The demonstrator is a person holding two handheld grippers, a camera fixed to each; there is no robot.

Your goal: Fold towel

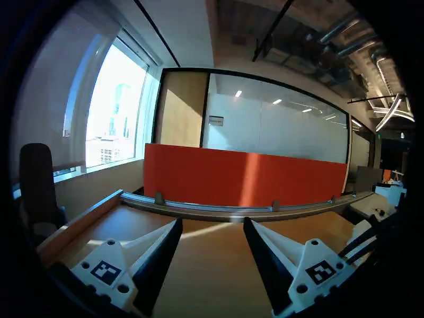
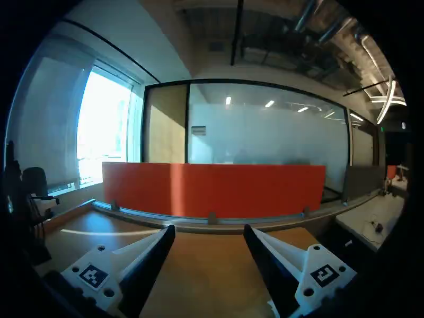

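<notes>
Both gaping, left tool [image 1: 212,221], right tool [image 2: 208,228], over desk [image 1: 212,278], rears cropped.

No words, brands or numbers can be read. The fingers of the left claw [image 1: 212,222] and right claw [image 2: 209,229] bear black-and-white square markers [image 1: 105,272], pattern without lettering. A small plate [image 1: 215,121] on the glass wall [image 1: 275,127], upper centre, is too small to read

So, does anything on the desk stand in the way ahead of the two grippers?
Nothing visible does. Ahead of the left gripper and the right gripper, both open, only desk runs up to the orange divider. Where the towel lies, I cannot tell.
</notes>
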